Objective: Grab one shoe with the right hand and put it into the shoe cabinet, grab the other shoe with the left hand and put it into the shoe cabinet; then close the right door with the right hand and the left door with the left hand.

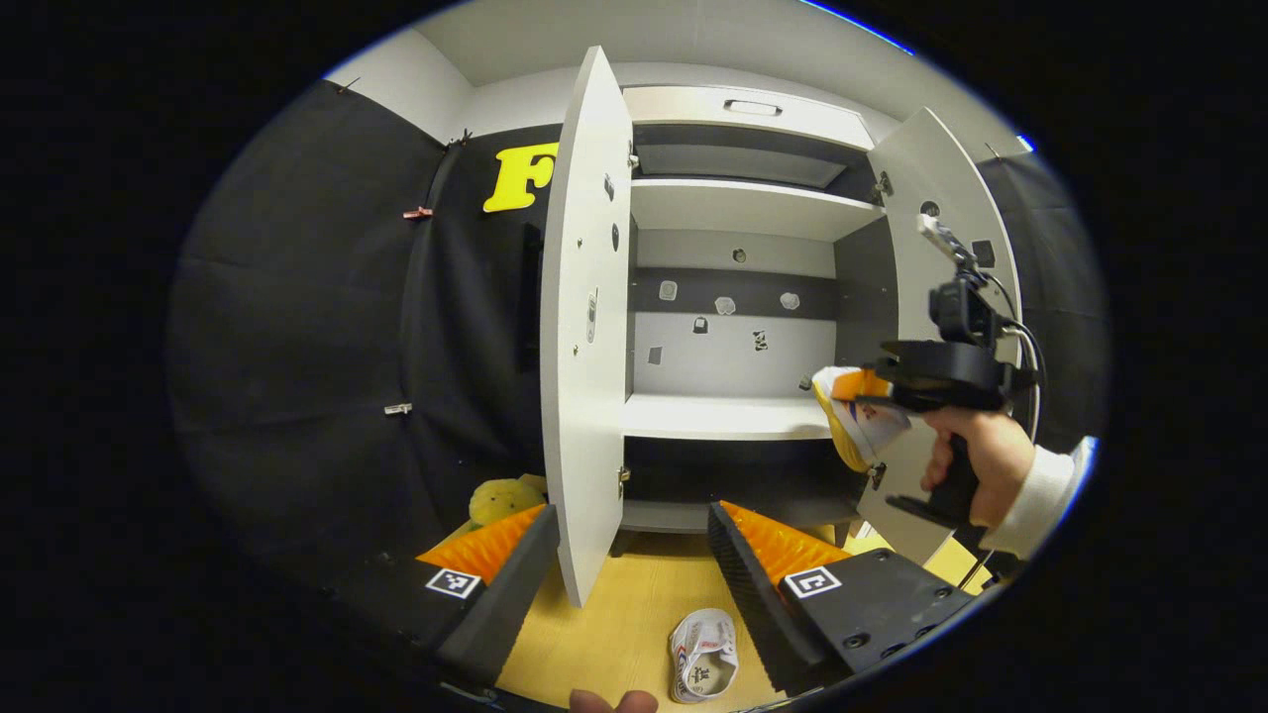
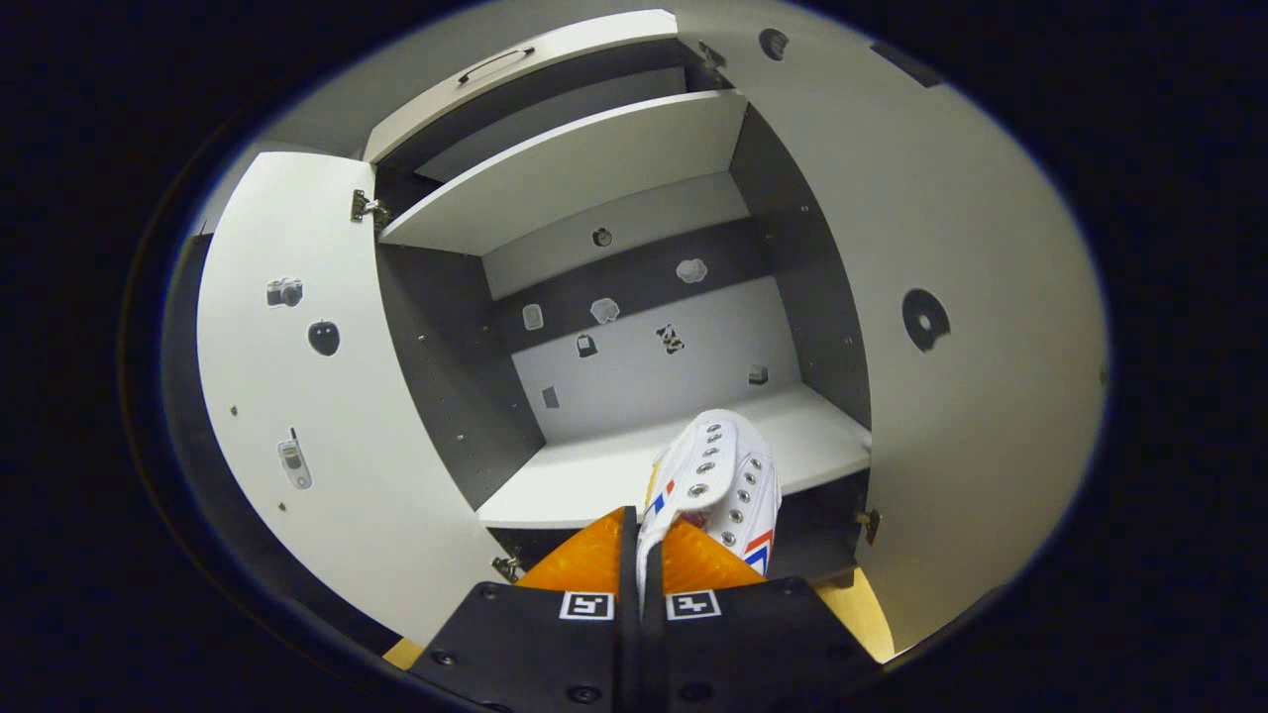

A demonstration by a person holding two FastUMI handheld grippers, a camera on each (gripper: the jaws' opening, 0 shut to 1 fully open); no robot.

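Looking along my left gripper (image 1: 634, 584), I see its fingers spread wide with nothing between them, hovering over the wooden floor (image 1: 614, 634) where the second shoe (image 1: 703, 665) lies just ahead of the tips, opening up, well short of the cabinet (image 1: 733, 416). Both doors stand open, the left door (image 1: 584, 327) edge-on before me. Farther off a hand (image 1: 976, 465) carries my right gripper (image 1: 892, 396) with the first shoe (image 1: 857, 416) at the lower shelf's edge. Along my right gripper (image 2: 641, 555), the fingers press nearly together, pinching that shoe (image 2: 718, 475) by its thin canvas rim, toe toward the shelf (image 2: 594, 475). I judge it light and floppy, apt to sag, so a rim near the heel seems the firmest hold.
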